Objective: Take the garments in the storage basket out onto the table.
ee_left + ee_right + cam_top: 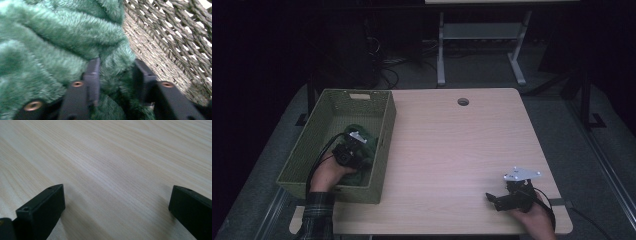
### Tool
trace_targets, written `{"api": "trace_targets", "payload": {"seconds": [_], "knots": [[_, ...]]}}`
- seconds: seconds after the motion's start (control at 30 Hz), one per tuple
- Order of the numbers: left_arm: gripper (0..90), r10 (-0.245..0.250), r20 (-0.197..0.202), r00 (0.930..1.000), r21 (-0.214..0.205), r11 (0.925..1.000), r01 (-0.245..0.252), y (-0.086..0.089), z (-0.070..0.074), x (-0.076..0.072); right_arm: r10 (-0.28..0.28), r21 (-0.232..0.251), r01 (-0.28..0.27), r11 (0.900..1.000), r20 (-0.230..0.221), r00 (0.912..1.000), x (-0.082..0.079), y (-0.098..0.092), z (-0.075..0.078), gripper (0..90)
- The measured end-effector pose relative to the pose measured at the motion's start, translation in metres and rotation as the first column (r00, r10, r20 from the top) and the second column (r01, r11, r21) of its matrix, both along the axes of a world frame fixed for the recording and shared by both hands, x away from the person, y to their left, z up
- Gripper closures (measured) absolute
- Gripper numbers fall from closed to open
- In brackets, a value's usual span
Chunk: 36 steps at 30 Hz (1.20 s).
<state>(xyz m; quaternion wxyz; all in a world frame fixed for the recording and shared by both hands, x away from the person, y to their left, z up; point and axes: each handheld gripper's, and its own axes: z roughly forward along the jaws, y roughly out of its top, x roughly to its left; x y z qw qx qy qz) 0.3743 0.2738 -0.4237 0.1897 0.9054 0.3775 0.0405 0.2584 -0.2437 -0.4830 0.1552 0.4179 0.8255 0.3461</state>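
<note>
High view first: a pale wooden table (452,150) is seen, and the woven green basket (324,107) is taken as the landmark, set at the table's left edge. Inside the basket, toward its near end, a fluffy green cloth (362,167) is bunched against the woven wall. The left gripper (351,150) is lowered into the basket, and in the left gripper view a fold of the cloth (45,50) is pinched between its narrowed jaws. Well to the right of the basket, near the table's front edge, the right gripper (493,199) is held over bare wood, jaws spread wide with nothing between them.
</note>
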Motion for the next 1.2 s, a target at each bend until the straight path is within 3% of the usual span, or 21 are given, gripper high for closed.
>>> {"api": "trace_targets", "payload": {"seconds": [0.07,0.2,0.3,0.37,0.5,0.57,0.67,0.73,0.8,0.83,0.87,0.97,1.0,1.03,1.07,1.1,1.2], "knots": [[70.2,0.006,-0.011,0.9999,0.001,1.0,-0.006,0.0,0.001,0.0,0.0,0.0,0.0,1.0,0.0,1.0,0.0,0.0,0.0,0.2],[75.3,0.039,-0.039,0.9985,-0.017,0.9991,-0.039,0.002,0.003,0.0,0.0,0.0,0.0,1.0,0.0,1.0,0.0,0.0,0.0,0.2],[75.7,0.052,-0.03,0.9982,-0.031,0.9981,-0.053,0.005,0.007,0.0,0.0,0.0,0.0,1.0,0.0,1.0,0.0,0.0,0.0,0.2],[75.8,0.084,-0.002,0.9965,-0.074,0.9937,-0.084,0.008,0.012,-0.001,0.0,0.0,0.0,1.0,0.0,1.0,0.0,0.0,0.0,0.2],[75.9,0.104,0.031,0.9941,-0.108,0.9891,-0.1,0.014,0.018,-0.002,0.0,0.0,0.0,1.0,0.0,1.0,0.0,0.0,0.0,0.2],[76.1,0.137,0.07,0.9881,-0.156,0.9799,-0.125,0.018,0.024,-0.004,0.0,0.0,0.0,1.0,0.0,1.0,0.0,0.0,0.0,0.2],[76.3,0.158,0.102,0.9822,-0.19,0.9722,-0.136,0.022,0.031,-0.006,0.0,0.0,0.0,1.0,0.0,1.0,0.0,0.0,0.0,0.2],[76.3,0.159,0.113,0.9807,-0.198,0.971,-0.135,0.024,0.033,-0.007,0.0,0.0,0.0,1.0,0.0,1.0,0.0,0.0,0.0,0.2],[76.3,0.177,0.134,0.9751,-0.22,0.9647,-0.145,0.028,0.037,-0.008,0.0,0.0,0.0,1.0,0.0,1.0,0.0,0.0,0.0,0.2],[76.5,0.196,0.154,0.9685,-0.241,0.958,-0.155,0.032,0.041,-0.009,0.0,0.0,0.0,1.0,0.0,1.0,0.0,0.0,0.0,0.2],[76.6,0.196,0.154,0.9685,-0.241,0.958,-0.155,0.032,0.041,-0.009,0.0,0.0,0.0,1.0,0.0,1.0,0.0,0.0,0.0,0.2],[76.9,0.223,0.19,0.9561,-0.286,0.9443,-0.164,0.041,0.051,-0.012,-0.002,-0.001,0.002,1.0,0.001,1.0,0.0,0.0,0.0,0.2],[77.0,0.223,0.19,0.9561,-0.286,0.9443,-0.164,0.041,0.051,-0.012,-0.003,-0.001,0.003,1.0,0.001,1.0,0.0,0.0,0.0,0.2],[77.1,0.239,0.204,0.9492,-0.309,0.9359,-0.17,0.045,0.054,-0.013,-0.004,0.0,0.004,1.0,0.0,1.0,0.0,0.0,0.0,0.2],[77.2,0.239,0.204,0.9492,-0.309,0.9359,-0.17,0.045,0.054,-0.013,-0.004,0.0,0.004,1.0,0.0,1.0,0.0,0.0,0.0,0.2],[77.2,0.248,0.208,0.9462,-0.337,0.9264,-0.169,0.047,0.057,-0.013,-0.004,0.0,0.004,1.0,0.001,1.0,0.0,0.0,0.0,0.2],[77.5,0.256,0.222,0.9408,-0.363,0.917,-0.164,0.049,0.063,-0.014,-0.004,-0.001,0.004,1.0,0.0,1.0,0.0,0.0,0.0,0.2]]}}
